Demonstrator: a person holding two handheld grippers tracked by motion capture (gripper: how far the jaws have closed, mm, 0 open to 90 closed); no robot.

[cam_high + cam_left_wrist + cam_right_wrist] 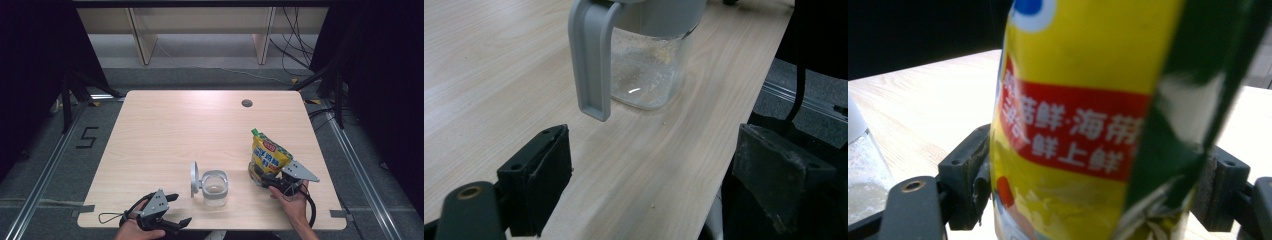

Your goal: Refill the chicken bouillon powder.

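A yellow snack pouch [267, 155] with a green top and a red label stands tilted near the table's front right. My right gripper [262, 177] is shut on its lower part; in the right gripper view the pouch [1073, 125] sits between both pads of that gripper [1093, 192]. A clear jar [215, 187] with pale residue stands at the front centre, its grey lid [193, 178] flipped open to the left. My left gripper [181, 209] rests open at the front edge, left of the jar. In its own view the left gripper [654, 185] faces the jar [649, 70] and lid [591, 60], with nothing between its jaws.
The light wooden table [175, 125] has a round cable hole [246, 103] at the back right. Wooden shelf legs [142, 45] stand on the floor behind it. Cables [295, 50] lie on the floor at the back right.
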